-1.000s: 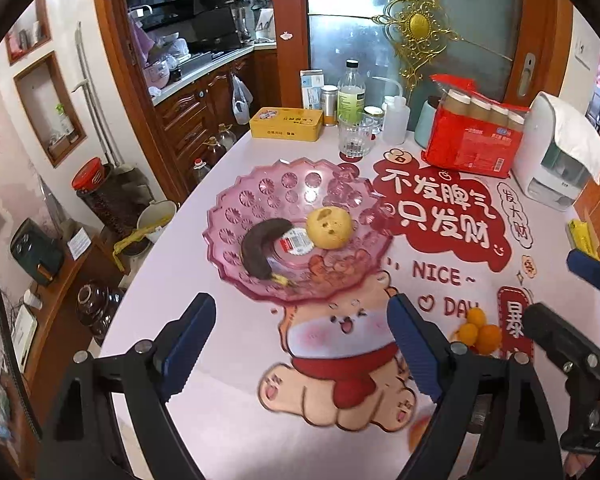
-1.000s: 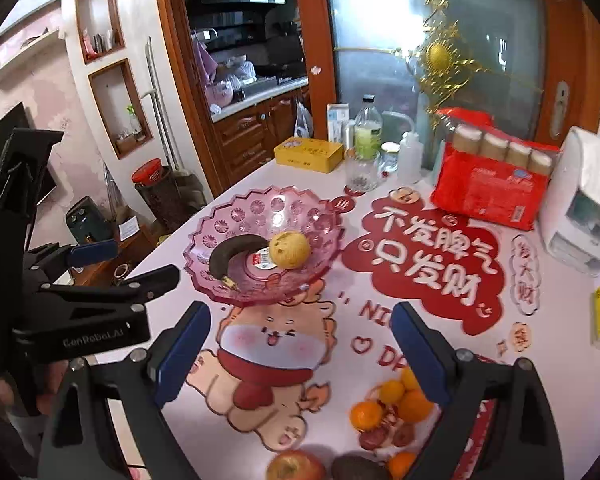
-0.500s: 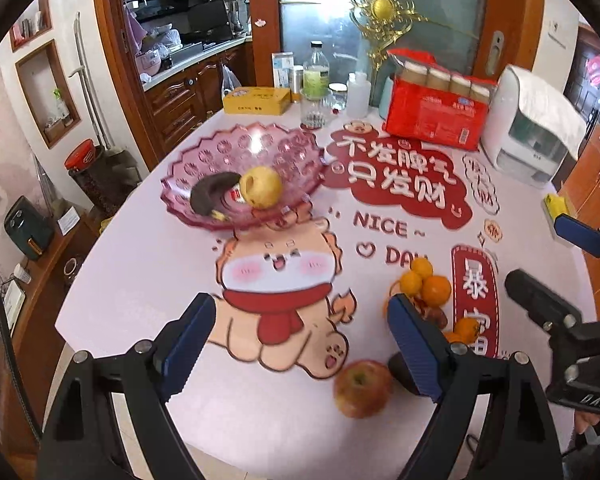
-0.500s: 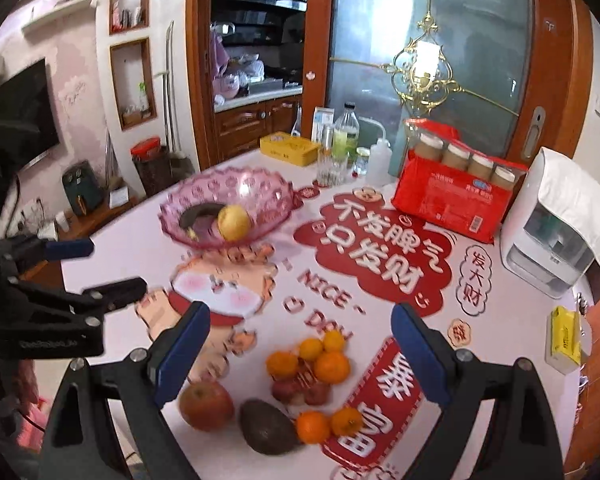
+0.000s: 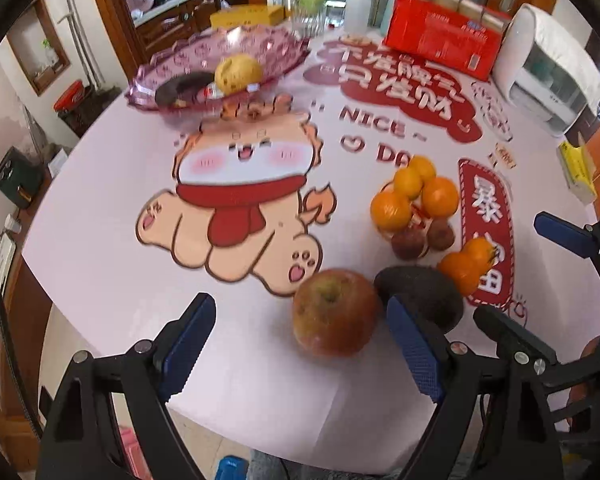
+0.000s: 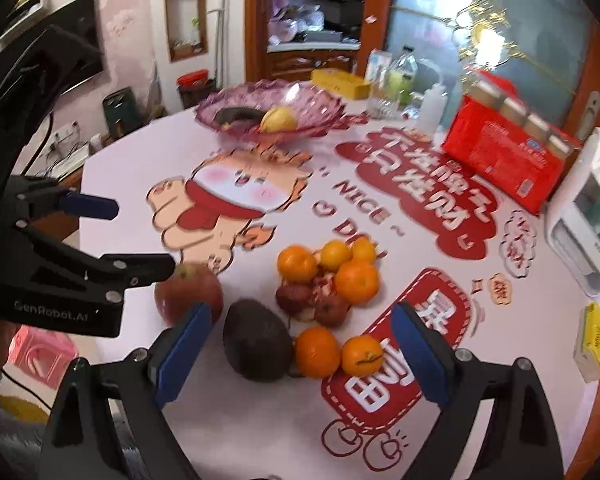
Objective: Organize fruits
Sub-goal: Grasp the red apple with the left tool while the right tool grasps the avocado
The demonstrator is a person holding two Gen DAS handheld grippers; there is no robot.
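Apple (image 5: 334, 312): round, red with yellow-green patches and a dimple at the stem; dull skin; it lies on the near part of the desk (image 5: 99, 264), between the fingers of the left gripper (image 5: 300, 344) but not touched by them
Avocado (image 6: 257, 339): dark, egg-shaped, rough skin; just beside the apple, on its right
Oranges: several small round ones, bright and smooth; one group of four (image 6: 332, 266) further in, two more (image 6: 338, 354) close to the avocado
Dark red fruits (image 6: 312, 300): small, wrinkled, lying between the two orange groups; their kind cannot be told
Bowl (image 5: 171, 68): pink, clear, with a scalloped rim and round pressed pattern; it stands at the far left of the desk, well apart from the loose fruits; it holds a blackened banana (image 5: 179, 86) and a yellow, spotted round fruit (image 5: 237, 74)
Desk cover: pale, smooth sheet printed with a cartoon animal in a red scarf and red banners
Left gripper: black frame with blue ribbed pads; fingers spread wide, nothing pinched
Right gripper (image 6: 300, 354): same build; fingers spread wide over the avocado and the two near oranges, touching none
Behind: red carton pack (image 5: 440, 40), yellow box (image 5: 245, 16), bottles, white appliance (image 5: 548, 76)
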